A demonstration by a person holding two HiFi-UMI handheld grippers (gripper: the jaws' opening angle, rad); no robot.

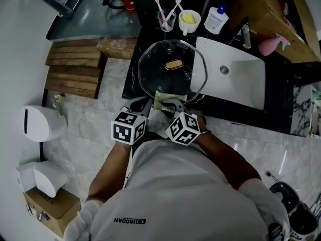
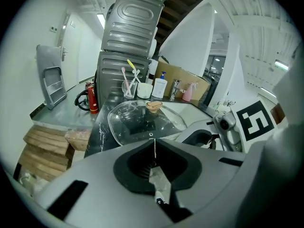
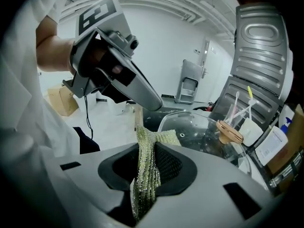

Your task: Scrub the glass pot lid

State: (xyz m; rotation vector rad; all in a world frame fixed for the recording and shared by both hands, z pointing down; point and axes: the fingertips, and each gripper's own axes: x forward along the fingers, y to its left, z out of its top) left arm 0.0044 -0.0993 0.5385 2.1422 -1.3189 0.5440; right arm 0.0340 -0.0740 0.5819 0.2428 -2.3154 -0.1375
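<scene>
Left tongs (image 2: 154,142): closed, tips together, nothing clearly between them, just short of near rim of glass pot lid (image 1: 156,75). Lid lies flat, wooden knob (image 1: 174,64) up, on dark marbled tabletop (image 1: 131,82). Behind lid: glass of toothbrushes (image 1: 166,20), white mug (image 1: 189,20). Right tongs (image 3: 145,146): clamped on glittery green scrubbing cloth (image 3: 144,177); cloth's free end rests on lid's near rim. White sink (image 1: 238,82) just right of lid, lid's edge reaching sink rim.

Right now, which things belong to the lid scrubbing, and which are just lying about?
In use: clear glass pot lid, green mesh scrubbing cloth, right gripper.
Idle: clear toothbrush cup, white mug, white pump bottle, pink spray bottle.
</scene>
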